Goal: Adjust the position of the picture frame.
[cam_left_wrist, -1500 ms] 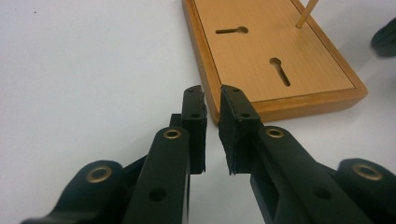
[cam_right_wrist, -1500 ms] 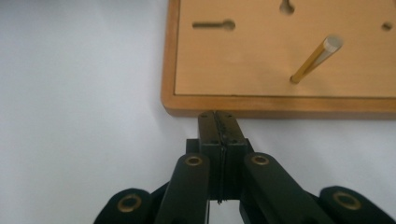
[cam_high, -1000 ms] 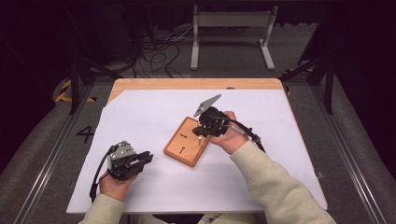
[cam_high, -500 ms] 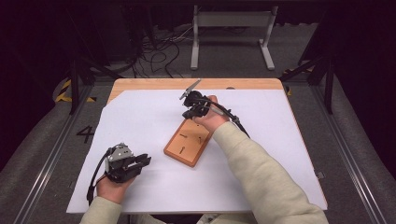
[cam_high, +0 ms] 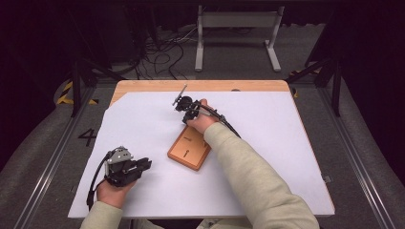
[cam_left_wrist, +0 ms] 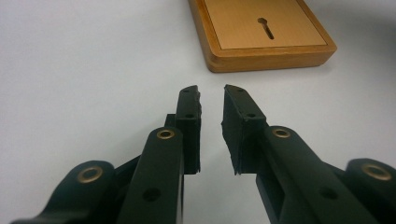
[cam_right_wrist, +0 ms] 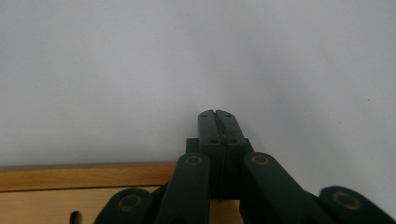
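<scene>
A flat rectangular wooden board [cam_high: 189,151] lies near the middle of the white table top [cam_high: 286,143], slightly toward the near side. Its raised rim is orange-brown and its inset face a paler tan. It sits turned at an angle, one short end pointing to the far right, the other to the near left. Two small dark keyhole-shaped slots are cut into its face, one toward each end. In the left gripper view one slot shows a round head with a narrow slit below it. Nothing rests on the board.
</scene>
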Demonstrator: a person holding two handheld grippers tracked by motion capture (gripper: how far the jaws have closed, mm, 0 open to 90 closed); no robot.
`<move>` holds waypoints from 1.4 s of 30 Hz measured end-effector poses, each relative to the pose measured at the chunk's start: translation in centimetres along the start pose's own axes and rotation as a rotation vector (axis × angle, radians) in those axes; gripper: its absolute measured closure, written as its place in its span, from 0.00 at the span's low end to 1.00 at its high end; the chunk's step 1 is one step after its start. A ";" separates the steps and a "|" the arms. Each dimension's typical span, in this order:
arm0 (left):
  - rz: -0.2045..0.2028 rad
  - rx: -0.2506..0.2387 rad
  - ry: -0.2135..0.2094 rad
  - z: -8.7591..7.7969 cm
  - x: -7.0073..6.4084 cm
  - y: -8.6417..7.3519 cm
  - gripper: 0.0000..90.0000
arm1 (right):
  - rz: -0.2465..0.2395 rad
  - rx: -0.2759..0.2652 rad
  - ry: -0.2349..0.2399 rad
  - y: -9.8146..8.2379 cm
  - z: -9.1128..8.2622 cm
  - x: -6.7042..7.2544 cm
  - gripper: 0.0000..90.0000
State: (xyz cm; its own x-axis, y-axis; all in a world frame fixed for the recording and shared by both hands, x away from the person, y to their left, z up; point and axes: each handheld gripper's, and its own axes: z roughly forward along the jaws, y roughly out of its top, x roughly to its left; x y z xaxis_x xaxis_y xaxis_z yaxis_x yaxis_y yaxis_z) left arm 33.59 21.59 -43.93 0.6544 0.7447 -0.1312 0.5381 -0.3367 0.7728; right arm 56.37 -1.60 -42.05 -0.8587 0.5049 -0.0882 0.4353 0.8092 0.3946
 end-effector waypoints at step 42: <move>0.164 0.069 -0.223 1.7 -3.9 1.3 0.84 | 0.020 0.185 0.062 -11.5 -5.4 2.4 1.00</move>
State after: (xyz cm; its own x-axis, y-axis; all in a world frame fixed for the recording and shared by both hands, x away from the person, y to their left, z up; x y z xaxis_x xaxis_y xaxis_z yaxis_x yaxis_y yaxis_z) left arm 32.68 17.25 -43.43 0.8321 0.5346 -0.1474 0.4454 -0.4860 0.7520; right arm 47.86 -11.37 -41.85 -0.8620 0.5064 -0.0232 0.4897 0.8436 0.2204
